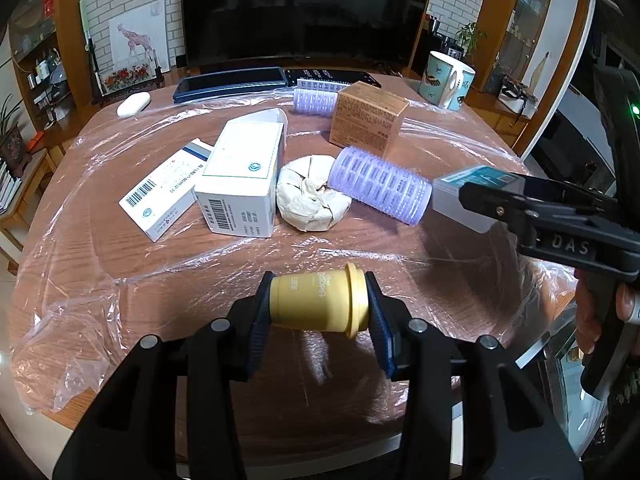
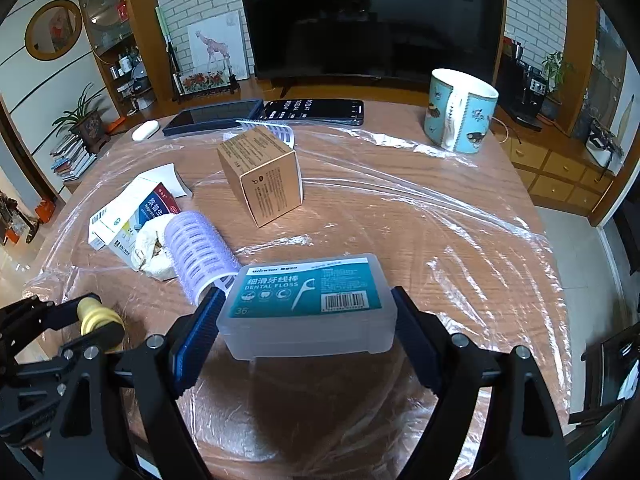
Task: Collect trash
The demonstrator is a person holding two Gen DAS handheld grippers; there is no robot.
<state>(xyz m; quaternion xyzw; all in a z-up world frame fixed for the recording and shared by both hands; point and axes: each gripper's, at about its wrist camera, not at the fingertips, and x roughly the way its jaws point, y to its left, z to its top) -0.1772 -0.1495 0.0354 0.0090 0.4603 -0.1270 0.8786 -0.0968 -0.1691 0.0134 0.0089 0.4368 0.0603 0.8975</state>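
My left gripper (image 1: 318, 304) is shut on a small yellow cup-shaped container (image 1: 316, 300), held sideways just above the table; it also shows in the right wrist view (image 2: 100, 316). My right gripper (image 2: 308, 316) is shut on a clear dental floss box with a teal label (image 2: 308, 300), which also shows in the left wrist view (image 1: 468, 196). On the plastic sheet (image 1: 80, 320) lie a purple hair roller (image 1: 380, 184), a crumpled paper wad (image 1: 308, 192), white medicine boxes (image 1: 240, 176) and a brown carton (image 1: 368, 120).
A second purple roller (image 1: 316, 98) lies behind the carton. A patterned mug (image 2: 460, 112) stands at the back right. A phone (image 2: 316, 110), a dark tablet (image 2: 212, 118) and a white case (image 1: 134, 103) lie at the back edge, before a TV (image 2: 372, 20).
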